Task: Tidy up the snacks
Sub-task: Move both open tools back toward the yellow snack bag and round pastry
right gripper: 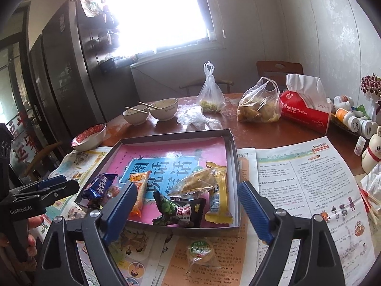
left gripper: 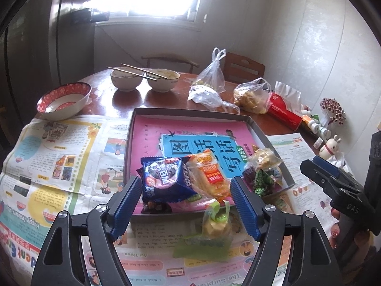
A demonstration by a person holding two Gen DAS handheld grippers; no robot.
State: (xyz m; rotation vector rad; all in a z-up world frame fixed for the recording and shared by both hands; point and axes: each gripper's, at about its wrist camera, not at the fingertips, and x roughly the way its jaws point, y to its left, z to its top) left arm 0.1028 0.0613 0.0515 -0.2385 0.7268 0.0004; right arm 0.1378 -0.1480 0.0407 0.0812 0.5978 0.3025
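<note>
Beyond your tray (right gripper: 232, 143), two bowls (right gripper: 164, 109) bridged by chopsticks, a red-patterned bowl (left gripper: 64, 101), tied plastic bags (right gripper: 212, 95) and a red tissue pack (right gripper: 307, 112) crowd the wooden desk (right gripper: 273, 133). Newspaper (right gripper: 304, 186) covers its near side. Both your left claw (left gripper: 185, 205) and right claw (right gripper: 188, 209) stand spread, pinching nothing. Snacks (right gripper: 181, 205) lie in the tray; one green-labelled packet (right gripper: 200, 250) rests outside on the newspaper.

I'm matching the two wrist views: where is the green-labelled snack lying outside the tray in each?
Left wrist: the green-labelled snack lies at bottom centre, on the newspaper just below the tray's near wall.
Right wrist: it lies at bottom centre, again on newspaper below the tray.
Shared landmark: the tray with the pink book.
</note>
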